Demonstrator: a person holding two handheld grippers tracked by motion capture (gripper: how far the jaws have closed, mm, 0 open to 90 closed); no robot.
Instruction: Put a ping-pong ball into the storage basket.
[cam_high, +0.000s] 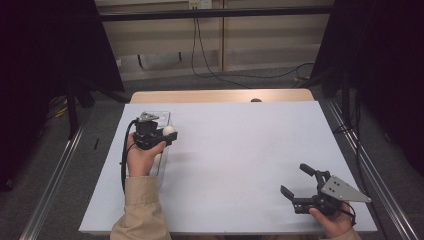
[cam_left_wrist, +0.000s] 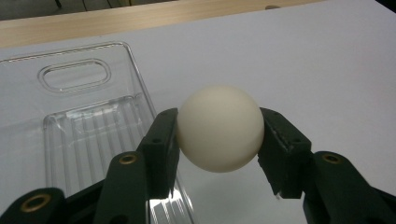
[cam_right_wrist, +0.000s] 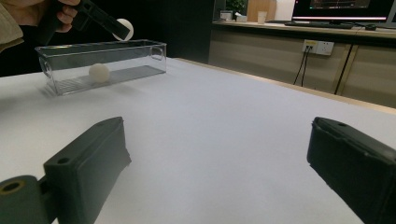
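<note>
Your left claw (cam_left_wrist: 219, 135) is clenched on a white ball (cam_left_wrist: 219, 128), held just above the right-hand rim of the clear tray (cam_left_wrist: 88, 77). The ball looks light, hard and slippery; hold it across its middle. Your right claw (cam_right_wrist: 219, 163) rests released on the tabletop (cam_high: 240, 150).

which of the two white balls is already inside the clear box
The ball lying on the floor of the clear box, seen through its wall. The other ball is up in the air, clamped in the left gripper.
</note>
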